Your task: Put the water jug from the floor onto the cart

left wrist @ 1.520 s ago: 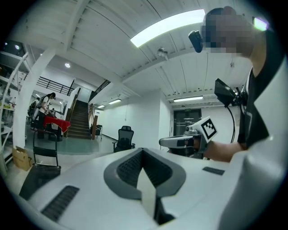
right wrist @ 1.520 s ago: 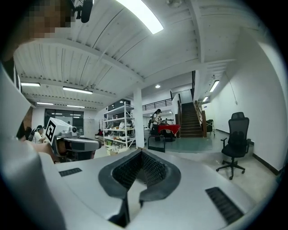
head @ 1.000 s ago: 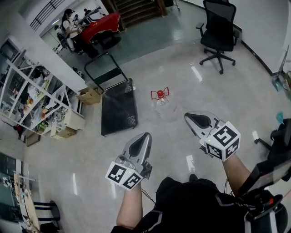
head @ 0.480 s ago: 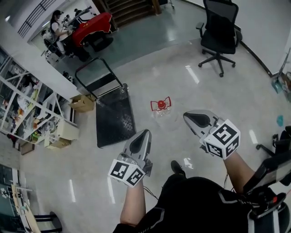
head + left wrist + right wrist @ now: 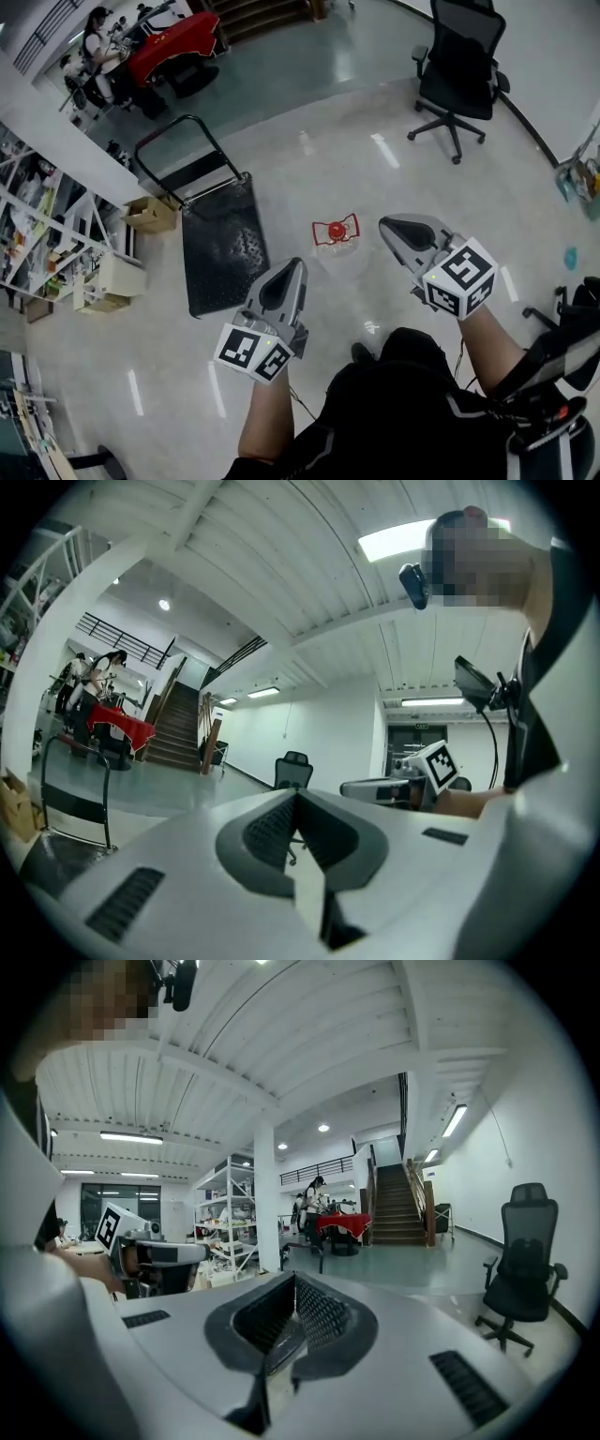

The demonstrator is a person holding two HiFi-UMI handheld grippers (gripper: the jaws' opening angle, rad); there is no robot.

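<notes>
**Jug drawn close, both grippers shut and empty**

Since a second ago, the jug has been brought nearer in the head view. It was seen well ahead of the tips then, and it is now framed between them at 12 o'clock. The cart has likewise been drawn closer, at 10 o'clock. From this it is judged that the approach is almost finished and that no grasp has yet been begun.

Nearest, two grippers are counted. The fingers of the left gripper are pressed together with nothing between them, and the same is seen of the right gripper. One jug, clear with a red cap and handle, is stood on the floor and is held by neither. One cart is parked just left of it, its deck bare and its handle raised at the far end. One box is set by the cart's far left corner. Farther off, one chair is placed at 1 o'clock. One person is seated by a red table at 11 o'clock.
</notes>
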